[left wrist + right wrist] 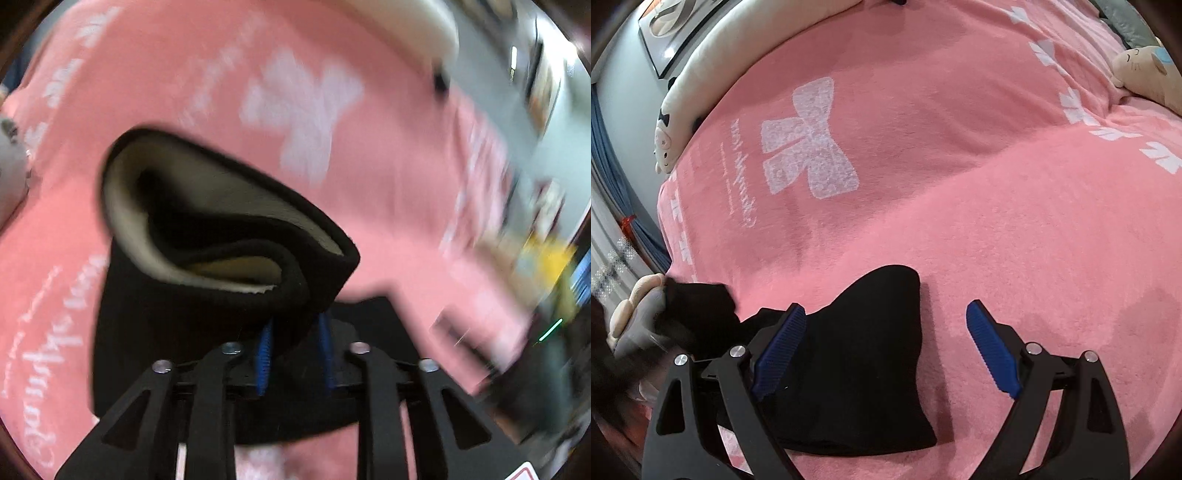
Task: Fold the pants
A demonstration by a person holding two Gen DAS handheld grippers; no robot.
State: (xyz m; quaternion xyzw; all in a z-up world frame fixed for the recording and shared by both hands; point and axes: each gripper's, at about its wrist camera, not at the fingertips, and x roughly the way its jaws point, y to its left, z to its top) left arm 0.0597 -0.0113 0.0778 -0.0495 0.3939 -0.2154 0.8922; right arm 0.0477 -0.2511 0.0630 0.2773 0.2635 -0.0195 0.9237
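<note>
The pants are black with a cream lining. In the left wrist view my left gripper (293,328) is shut on the pants (229,236), gripping a thick fold at the hem, which curls open and shows the lining. That view is motion-blurred. In the right wrist view the pants (864,354) lie bunched on the pink blanket (997,206) near the bed's front. My right gripper (884,332) is open and empty just above them, its left blue pad (781,349) over the cloth and its right pad (991,350) over bare blanket.
A long cream plush pillow (701,74) lies along the bed's far left edge. A tan cat plush (1148,70) sits at the far right. Blue curtains (613,155) and a framed picture (665,29) are beyond the bed. Another plush (631,314) lies beside the pants at left.
</note>
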